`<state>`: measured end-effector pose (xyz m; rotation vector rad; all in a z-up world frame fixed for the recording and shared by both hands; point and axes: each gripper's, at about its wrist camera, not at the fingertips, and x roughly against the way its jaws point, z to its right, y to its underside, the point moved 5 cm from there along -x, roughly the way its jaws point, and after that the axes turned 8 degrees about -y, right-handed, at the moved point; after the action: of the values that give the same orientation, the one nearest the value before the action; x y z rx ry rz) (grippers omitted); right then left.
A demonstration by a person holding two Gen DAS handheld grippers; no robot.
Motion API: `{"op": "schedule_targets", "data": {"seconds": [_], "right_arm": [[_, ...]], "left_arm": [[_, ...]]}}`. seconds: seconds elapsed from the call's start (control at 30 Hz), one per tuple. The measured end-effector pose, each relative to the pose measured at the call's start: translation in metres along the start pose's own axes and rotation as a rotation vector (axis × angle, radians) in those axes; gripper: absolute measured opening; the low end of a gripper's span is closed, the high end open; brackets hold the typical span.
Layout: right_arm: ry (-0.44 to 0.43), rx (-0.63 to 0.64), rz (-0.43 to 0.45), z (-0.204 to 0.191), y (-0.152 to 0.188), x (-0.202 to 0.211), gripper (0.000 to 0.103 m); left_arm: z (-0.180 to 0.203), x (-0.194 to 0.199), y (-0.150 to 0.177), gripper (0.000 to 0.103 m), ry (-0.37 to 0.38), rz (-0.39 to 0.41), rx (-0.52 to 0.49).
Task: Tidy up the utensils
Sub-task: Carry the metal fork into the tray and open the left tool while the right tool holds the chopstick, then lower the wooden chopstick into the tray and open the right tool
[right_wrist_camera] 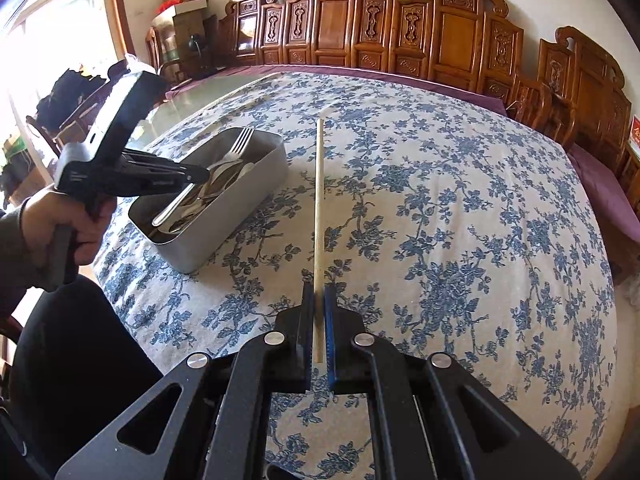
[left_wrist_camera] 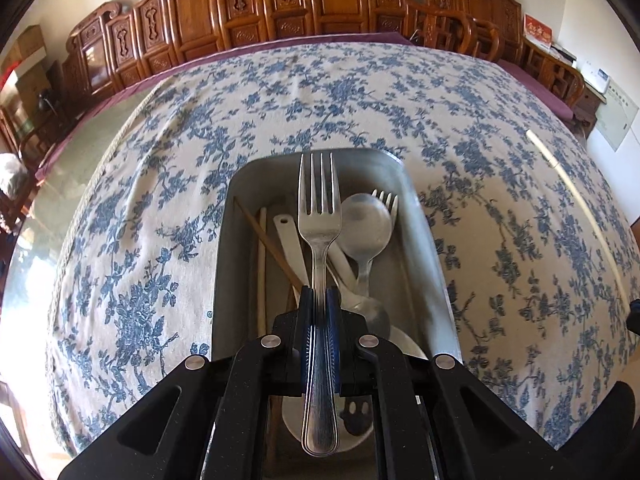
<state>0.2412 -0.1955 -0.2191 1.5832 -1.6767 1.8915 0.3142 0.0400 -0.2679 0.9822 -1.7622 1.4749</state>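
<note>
Steel fork (left_wrist_camera: pixel 319 216): clamped by its handle in our left gripper (left_wrist_camera: pixel 320 300), tines toward twelve o'clock, hanging over the metal tray (left_wrist_camera: pixel 236 264) of spoons and chopsticks (depositing step, we judge). Next move calls for lowering it and opening the jaws above the pile. Pale chopstick (right_wrist_camera: pixel 319 216): pinched in our right gripper (right_wrist_camera: pixel 319 300), pointing to twelve o'clock over the floral cloth (right_wrist_camera: pixel 460 240); tray lies at ten o'clock, near.
</note>
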Motion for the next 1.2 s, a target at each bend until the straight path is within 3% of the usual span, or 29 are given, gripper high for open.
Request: {"op": "schedule_targets", "data": {"seconds": [0.43,1.2], "right_arm": [[-0.026,-0.013,0.006,-0.019,-0.012,-0.011,0.006],[-0.108,-0.049,-0.002,-0.081,-0.051,-0.054,0.006]], "left_arm": [[-0.001,-0.006,0.001,0.007,0.015,-0.017,0.002],[-0.064,0.064,0.019,0.008,0.040,0.098,0.041]]}}
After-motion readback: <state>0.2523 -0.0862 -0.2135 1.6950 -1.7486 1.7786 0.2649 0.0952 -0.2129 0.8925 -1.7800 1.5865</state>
